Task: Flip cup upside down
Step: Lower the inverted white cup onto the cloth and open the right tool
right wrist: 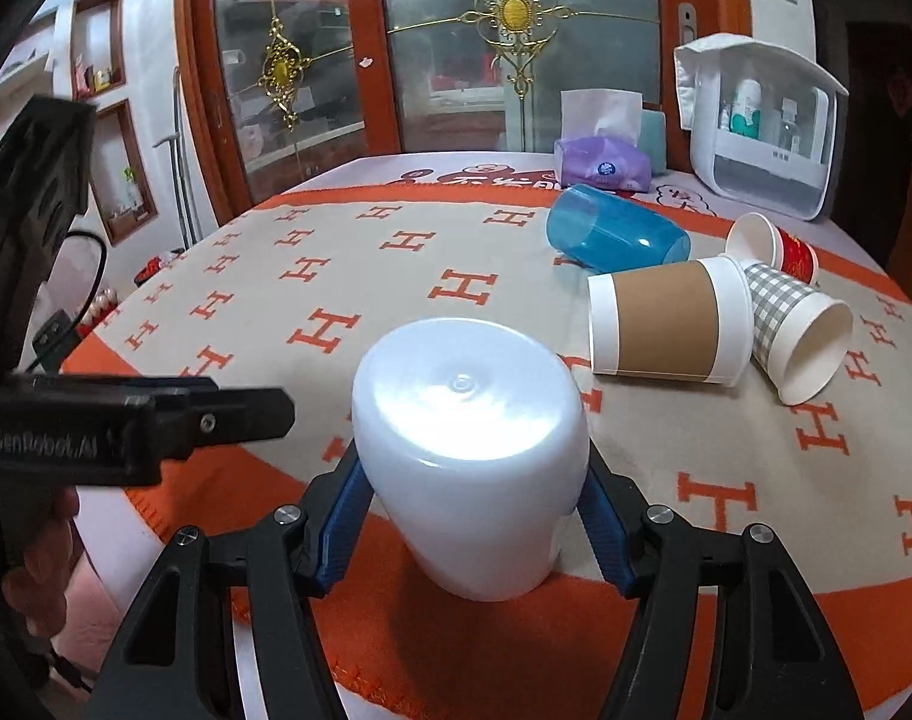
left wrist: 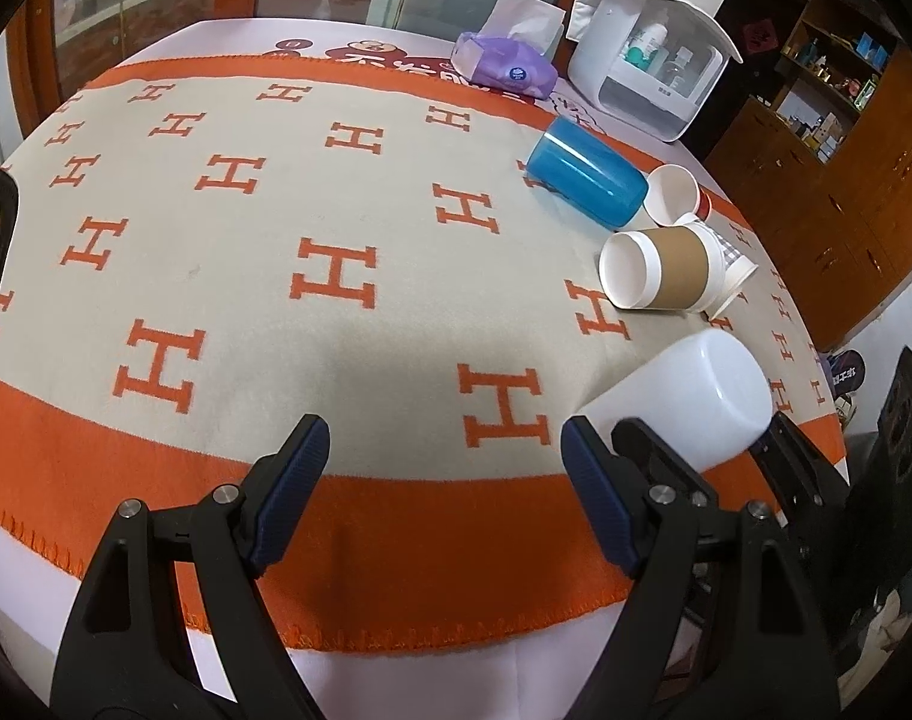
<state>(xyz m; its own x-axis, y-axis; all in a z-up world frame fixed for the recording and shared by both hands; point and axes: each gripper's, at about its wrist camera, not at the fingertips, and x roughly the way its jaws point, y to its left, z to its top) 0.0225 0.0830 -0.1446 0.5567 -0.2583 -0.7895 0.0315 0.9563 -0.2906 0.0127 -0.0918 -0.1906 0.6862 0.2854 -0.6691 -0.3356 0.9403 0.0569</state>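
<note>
The white cup (right wrist: 468, 468) is held base-up between the blue pads of the right gripper (right wrist: 474, 516), which is closed on its lower wall from both sides. In the right wrist view the closed base faces up and toward the camera, with a small moulding mark at its centre and a bright glare across it; the rim is turned down toward the orange border of the blanket (right wrist: 726, 516). Whether the rim already rests on the blanket cannot be told, since the underside is hidden. In the left wrist view the same cup (left wrist: 690, 396) appears tilted, so the turn is judged almost complete but not fully squared.

The step in hand is judged to be the setting-down of the inverted cup. What the next move calls for is that the cup be brought level, lowered until the rim sits flat on the blanket, and only then released, with the gripper drawn straight back so the light cup is not dragged over.

The cup is seen as smooth, opaque to slightly translucent white plastic, wider at the base end shown, with no handle.

The left gripper (left wrist: 444, 498) is held wide with nothing between its fingers, just beside the white cup.

Beyond the white cup, a sleeved paper cup (right wrist: 666, 324), a checked paper cup (right wrist: 798, 336), a red paper cup (right wrist: 774, 249) and a blue cup (right wrist: 618, 234) lie on their sides. A tissue pack (right wrist: 603, 165) and a white storage box (right wrist: 762, 126) stand farther from the white cup on the worktop.
</note>
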